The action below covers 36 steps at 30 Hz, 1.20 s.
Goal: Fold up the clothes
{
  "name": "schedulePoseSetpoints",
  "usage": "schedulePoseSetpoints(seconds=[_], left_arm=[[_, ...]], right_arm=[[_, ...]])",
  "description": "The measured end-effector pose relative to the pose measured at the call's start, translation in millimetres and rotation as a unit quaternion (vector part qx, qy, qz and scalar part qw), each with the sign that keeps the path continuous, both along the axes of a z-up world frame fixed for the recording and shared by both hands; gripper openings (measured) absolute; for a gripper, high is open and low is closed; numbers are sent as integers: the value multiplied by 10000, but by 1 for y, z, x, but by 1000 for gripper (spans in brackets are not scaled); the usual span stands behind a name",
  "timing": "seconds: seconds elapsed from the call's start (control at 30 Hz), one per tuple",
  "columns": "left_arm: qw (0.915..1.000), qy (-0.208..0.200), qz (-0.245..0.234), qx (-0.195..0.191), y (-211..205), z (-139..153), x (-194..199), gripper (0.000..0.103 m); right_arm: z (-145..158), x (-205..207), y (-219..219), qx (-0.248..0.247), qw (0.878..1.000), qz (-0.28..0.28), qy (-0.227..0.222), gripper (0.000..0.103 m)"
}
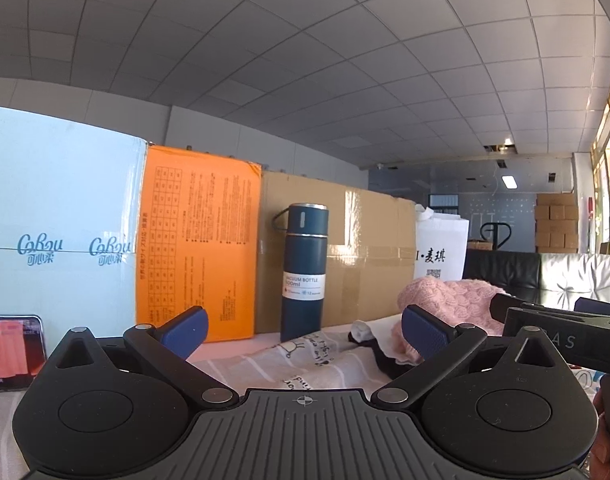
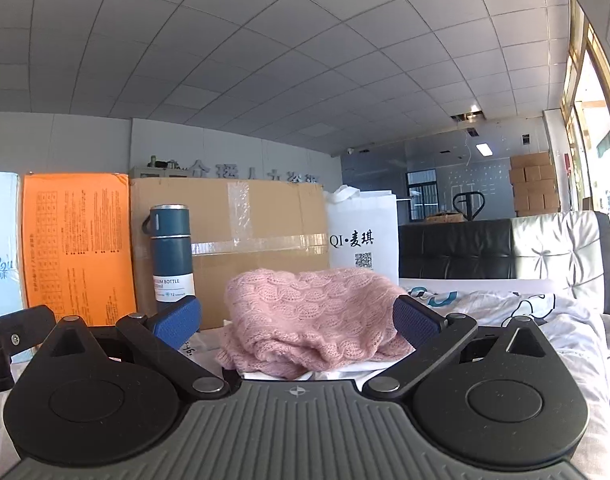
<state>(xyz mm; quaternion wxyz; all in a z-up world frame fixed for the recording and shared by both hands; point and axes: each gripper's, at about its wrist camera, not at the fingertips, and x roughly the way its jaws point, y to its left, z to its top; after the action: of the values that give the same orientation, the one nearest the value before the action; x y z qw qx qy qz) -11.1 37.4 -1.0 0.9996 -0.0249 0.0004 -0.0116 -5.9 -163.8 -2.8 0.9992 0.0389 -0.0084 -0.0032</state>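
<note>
Cardboard box (image 2: 229,220) backs the cloth-covered table (image 2: 537,320). Before it lies the pink knitted sweater (image 2: 313,312), bundled in a heap, facing the right gripper (image 2: 295,322), whose jaws are spread wide and grip nothing. Left gripper (image 1: 303,330) is likewise wide open and empty, facing a blue vacuum bottle (image 1: 303,272), the sweater off to its right.

Dark blue vacuum bottle (image 1: 304,272) upright against a taped cardboard box (image 2: 261,220). Orange box (image 1: 197,240) just left of that, pale blue carton (image 1: 61,216) further left. White paper bag (image 2: 363,236) with black lettering right of the cardboard. Phone (image 1: 13,352) with lit screen at far left. Stacked brown cartons (image 2: 533,184) well behind.
</note>
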Motion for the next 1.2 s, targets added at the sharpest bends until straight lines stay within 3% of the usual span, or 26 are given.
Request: schedulePoseSetpoints(seconds=[0.37, 0.53, 0.73, 0.9, 1.2], left_arm=[[9999, -24, 117, 105, -2, -2, -3, 103], [9998, -67, 80, 163, -4, -2, -5, 103], [9995, -185, 147, 219, -6, -2, -9, 103], [9989, -299, 202, 288, -8, -1, -12, 103], [9987, -315, 233, 321, -9, -1, -14, 103]], right_arm=[[0, 0, -5, 150, 9998, 63, 79, 103], [1, -9, -3, 209, 9991, 190, 314, 103], [0, -27, 0, 135, 9999, -6, -60, 103], [0, -16, 0, 208, 9989, 352, 238, 103], [0, -20, -3, 323, 9990, 317, 35, 103]])
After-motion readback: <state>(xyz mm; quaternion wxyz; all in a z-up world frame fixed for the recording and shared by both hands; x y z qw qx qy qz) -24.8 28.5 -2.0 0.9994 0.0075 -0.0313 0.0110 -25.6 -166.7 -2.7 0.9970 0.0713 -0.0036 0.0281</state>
